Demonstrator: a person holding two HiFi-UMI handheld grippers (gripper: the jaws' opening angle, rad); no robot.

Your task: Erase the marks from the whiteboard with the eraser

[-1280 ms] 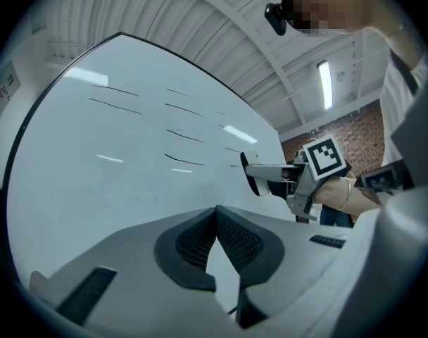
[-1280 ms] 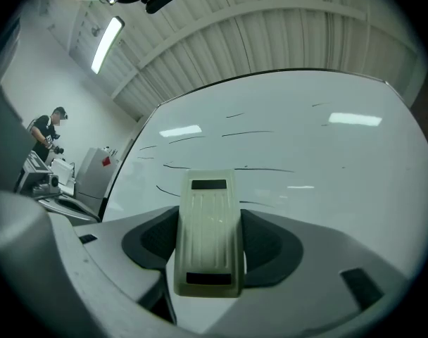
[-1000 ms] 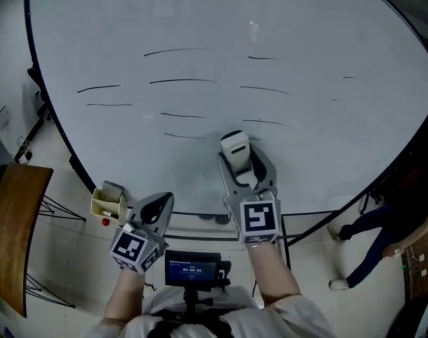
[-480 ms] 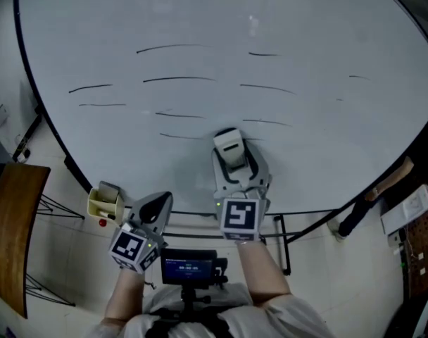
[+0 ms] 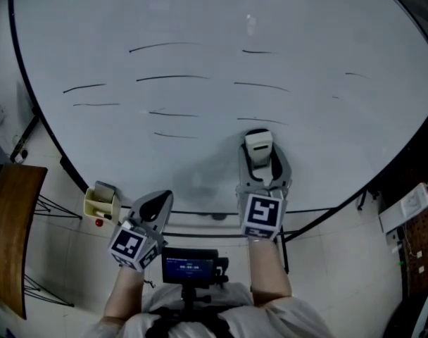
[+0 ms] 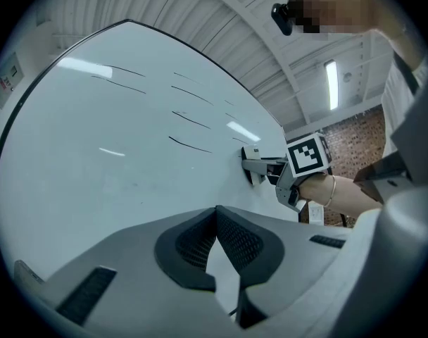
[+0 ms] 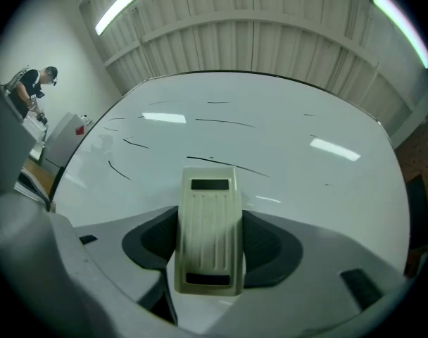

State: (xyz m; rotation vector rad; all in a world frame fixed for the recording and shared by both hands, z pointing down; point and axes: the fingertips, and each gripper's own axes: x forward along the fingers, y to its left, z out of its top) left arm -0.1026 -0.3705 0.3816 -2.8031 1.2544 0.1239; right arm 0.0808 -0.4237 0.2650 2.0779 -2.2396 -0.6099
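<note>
1. Whiteboard (image 5: 319,41) fills the background, crossed by thin black marks (image 5: 172,78).
2. Right gripper (image 5: 259,159) clamps the eraser (image 7: 208,227) by its long sides. It seems pressed to the board near the lower edge, just under a mark.
3. Left gripper (image 6: 215,239) is closed on nothing, off the board.
4. Eraser looks light, with a stiff, smooth shell. A side grip suits it but may slip under pressure.
</note>
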